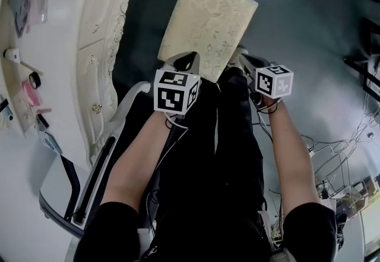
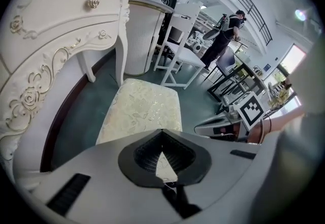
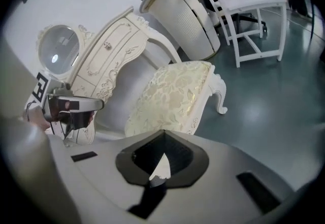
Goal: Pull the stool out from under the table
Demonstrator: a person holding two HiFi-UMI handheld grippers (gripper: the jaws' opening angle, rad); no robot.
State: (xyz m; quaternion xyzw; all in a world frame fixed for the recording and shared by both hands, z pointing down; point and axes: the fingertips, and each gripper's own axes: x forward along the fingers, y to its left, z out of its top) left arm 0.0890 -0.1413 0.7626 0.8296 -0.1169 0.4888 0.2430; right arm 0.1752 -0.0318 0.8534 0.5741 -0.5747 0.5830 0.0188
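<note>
Stool [image 1: 208,17] sits clear of the counter [image 1: 95,35] at left, but with left gripper [image 2: 162,131] and right gripper [image 3: 163,131] fingers together and empty, any further tug might slip off.

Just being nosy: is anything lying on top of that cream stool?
Nothing shows on the stool; its patterned cushion looks bare. The left claw and right claw cover its near edge in the head view, so that strip cannot be checked.
</note>
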